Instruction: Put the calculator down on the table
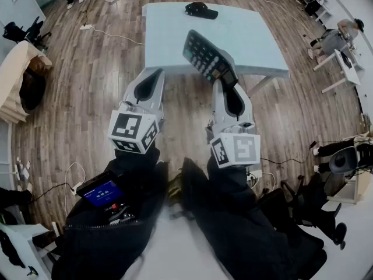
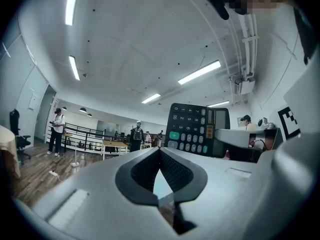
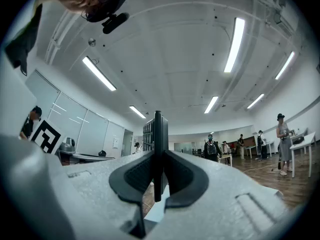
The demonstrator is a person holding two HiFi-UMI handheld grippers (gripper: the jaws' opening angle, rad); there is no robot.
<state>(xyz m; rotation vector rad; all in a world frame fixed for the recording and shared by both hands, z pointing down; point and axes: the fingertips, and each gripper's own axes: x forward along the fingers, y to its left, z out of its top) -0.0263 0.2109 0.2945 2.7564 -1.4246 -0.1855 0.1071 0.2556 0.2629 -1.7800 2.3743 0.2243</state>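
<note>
Right gripper (image 1: 226,85) pinches the calculator (image 1: 207,57) by its lower short end, one jaw on each face. In the right gripper view the calculator (image 3: 158,134) stands edge-on as a thin dark slab clamped between the pads of the right gripper (image 3: 158,176). The left gripper (image 1: 155,76) has its jaws pressed together with nothing between them. The left gripper view shows the left gripper (image 2: 160,153) closed at its tips, with the calculator (image 2: 192,129) at 1 o'clock of them, keys toward the camera.

The calculator is up in the air, not touching the table (image 1: 256,39). In the head view it slants from the right gripper toward 11 o'clock, keys up, and shows over the near strip of the light-blue top. Its gripped end sits about at the table's near edge. That edge runs 9 to 3 o'clock just past both grippers' tips, and the left gripper's tip lies at 6 o'clock of the near left corner.

Bare tabletop spreads from the calculator toward 1 and 3 o'clock, out to the right corner. A black cap (image 1: 201,9) lies at 12 o'clock, by the far edge and well apart from the calculator.

Wooden floor (image 1: 93,69) lies open at 9 o'clock of the table, with a white cable (image 1: 111,35) across it at 10 o'clock. White desks (image 1: 344,69) stand at 3 o'clock, well apart from the table's right edge.
</note>
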